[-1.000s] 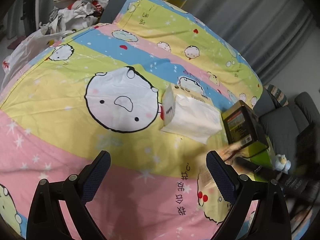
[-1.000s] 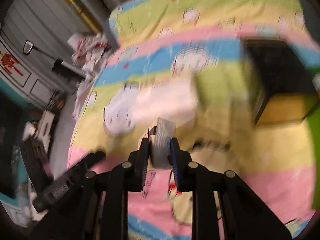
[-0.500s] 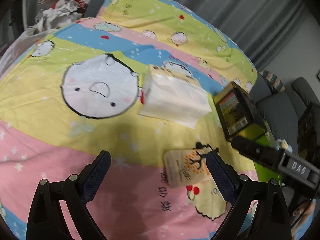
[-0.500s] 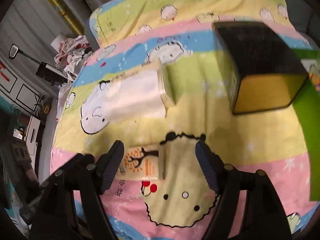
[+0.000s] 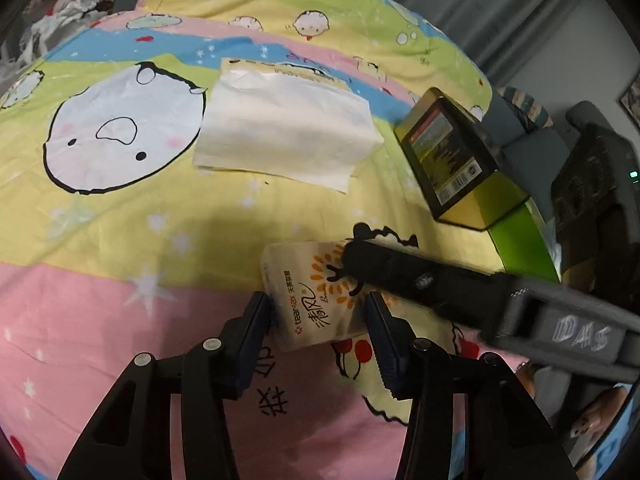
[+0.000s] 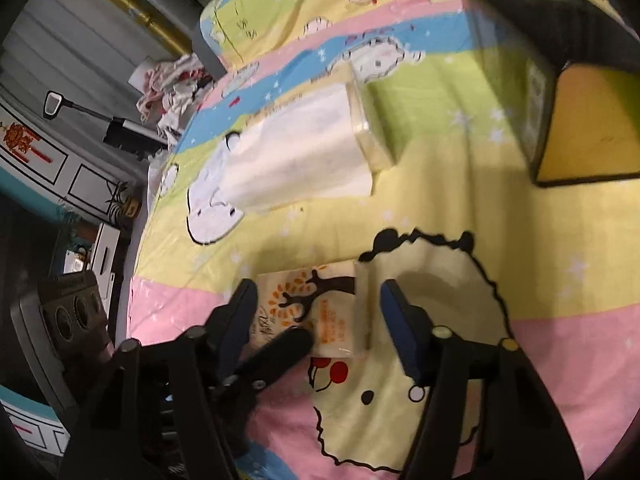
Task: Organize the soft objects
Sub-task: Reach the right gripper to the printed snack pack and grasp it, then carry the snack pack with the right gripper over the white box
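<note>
A small tissue pack [image 5: 312, 300] with an orange tree print lies flat on the cartoon bedspread [image 5: 120, 240]. My left gripper [image 5: 318, 330] is open with its fingers on either side of the pack's near end. My right gripper [image 6: 316, 312] is open and straddles the same pack [image 6: 324, 304] from the other side; one of its fingers [image 5: 384, 268] crosses the pack's top in the left wrist view. A larger white tissue pack [image 5: 280, 128] lies farther back; it also shows in the right wrist view [image 6: 304, 156].
A black and yellow box [image 5: 452, 160] stands on the bed to the right, also in the right wrist view [image 6: 560, 92]. A green strip [image 5: 520, 236] runs beside it. A clothes pile [image 6: 176, 84] sits off the bed's far corner. Cabinets [image 6: 48, 168] stand at left.
My right gripper let go of the small pack, which now lies on the bed, and stands open. My left gripper has moved in and narrowed around the pack.
</note>
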The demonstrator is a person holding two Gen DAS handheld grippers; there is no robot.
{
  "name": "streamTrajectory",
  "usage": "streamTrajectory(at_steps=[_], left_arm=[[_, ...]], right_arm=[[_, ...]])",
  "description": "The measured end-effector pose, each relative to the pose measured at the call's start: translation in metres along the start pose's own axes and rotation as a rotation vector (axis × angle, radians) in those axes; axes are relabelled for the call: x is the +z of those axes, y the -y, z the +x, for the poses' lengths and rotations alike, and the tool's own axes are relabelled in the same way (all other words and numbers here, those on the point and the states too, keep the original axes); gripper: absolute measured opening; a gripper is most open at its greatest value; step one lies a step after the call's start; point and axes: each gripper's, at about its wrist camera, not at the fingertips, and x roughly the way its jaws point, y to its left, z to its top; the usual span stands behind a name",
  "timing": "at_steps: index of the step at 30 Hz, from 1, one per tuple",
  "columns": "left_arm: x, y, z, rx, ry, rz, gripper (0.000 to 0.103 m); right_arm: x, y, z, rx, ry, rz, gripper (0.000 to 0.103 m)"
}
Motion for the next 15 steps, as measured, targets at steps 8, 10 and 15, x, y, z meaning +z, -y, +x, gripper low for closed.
streamTrajectory(at_steps=[8, 10, 15], left_arm=[[-0.002, 0.008, -0.013, -0.001, 0.054, 0.039, 0.049], [-0.002, 0.014, -0.024, -0.005, 0.093, 0.066, 0.05], [0.002, 0.034, -0.049, -0.046, 0.189, 0.12, 0.05]], right_arm=[[-0.004, -0.002, -0.002, 0.017, 0.02, 0.027, 0.051], [-0.005, -0.005, -0.014, 0.039, 0.048, 0.019, 0.051], [-0.003, -0.013, -0.051, 0.06, 0.145, -0.018, 0.053]])
